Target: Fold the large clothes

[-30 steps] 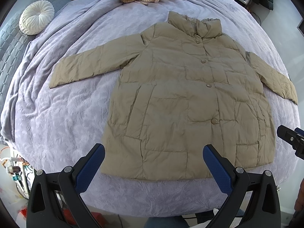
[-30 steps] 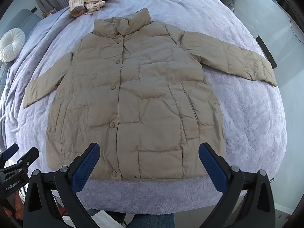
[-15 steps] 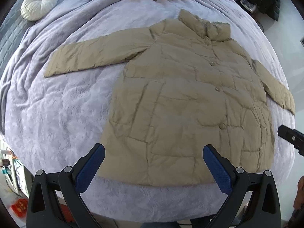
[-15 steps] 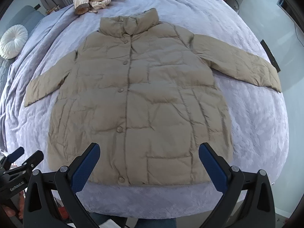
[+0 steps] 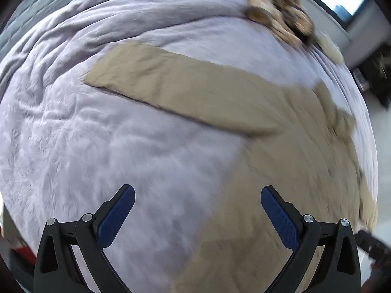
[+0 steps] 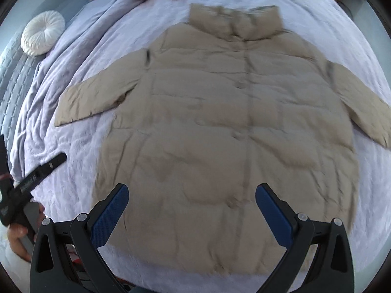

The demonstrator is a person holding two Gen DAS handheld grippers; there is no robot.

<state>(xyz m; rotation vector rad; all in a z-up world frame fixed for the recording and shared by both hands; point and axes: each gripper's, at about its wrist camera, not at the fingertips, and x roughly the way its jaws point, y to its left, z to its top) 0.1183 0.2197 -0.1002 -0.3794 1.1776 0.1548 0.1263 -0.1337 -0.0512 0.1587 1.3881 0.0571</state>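
Here, a tan puffer coat (image 6: 220,127) lies flat, front up, on a lilac bedspread (image 6: 85,56), collar farthest from me, its long axis running away from both tongs. My left gripper (image 5: 198,210) hovers wide open and empty, nearest the coat's outstretched sleeve (image 5: 185,90). My right gripper (image 6: 191,207), equally open and empty, hangs over the hem. No containers are visible.

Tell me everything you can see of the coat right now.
The coat is a beige, quilted, puffy-looking piece lying flat, front up, on the lilac bedspread. Its stand-up collar points to the far side, the hem toward the camera. Both sleeves are spread outward; the front is closed along a central line of buttons. Nothing rests on it, and both grippers hover open, not touching it.
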